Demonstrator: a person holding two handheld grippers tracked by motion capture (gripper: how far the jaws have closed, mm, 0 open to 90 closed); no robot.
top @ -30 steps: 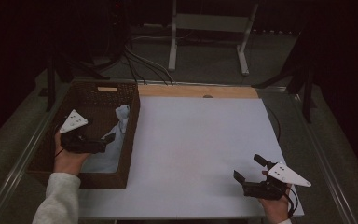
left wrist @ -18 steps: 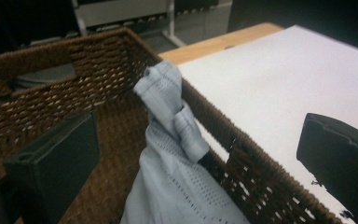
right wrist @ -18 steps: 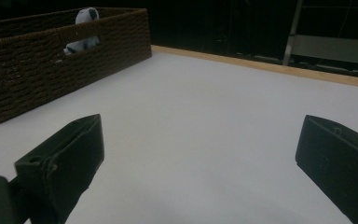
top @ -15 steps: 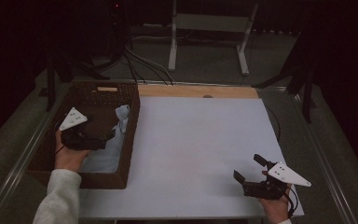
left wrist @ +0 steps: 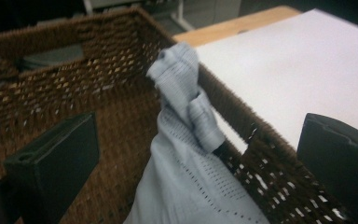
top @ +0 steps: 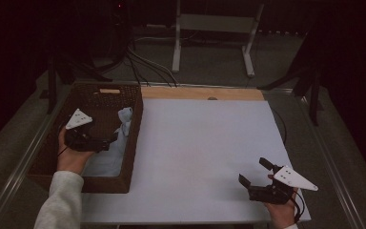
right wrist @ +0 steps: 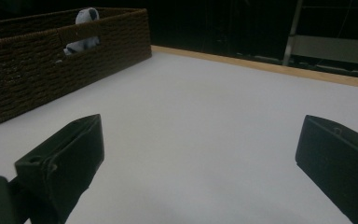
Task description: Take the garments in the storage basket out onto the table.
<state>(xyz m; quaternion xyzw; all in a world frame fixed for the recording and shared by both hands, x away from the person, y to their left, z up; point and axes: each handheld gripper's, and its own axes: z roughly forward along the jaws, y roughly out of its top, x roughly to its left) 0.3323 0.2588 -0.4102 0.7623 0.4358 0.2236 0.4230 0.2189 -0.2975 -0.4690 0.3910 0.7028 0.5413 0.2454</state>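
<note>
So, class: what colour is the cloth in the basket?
Pale blue-grey cloth with a fine perforated weave, clearest in the left gripper view.

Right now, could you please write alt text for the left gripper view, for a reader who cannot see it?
A pale blue cloth lies in a brown wicker basket, its bunched end propped against the basket's wall. The left gripper faces it with both black jaws wide apart and holds nothing. Beyond the basket lies the white table.
</note>
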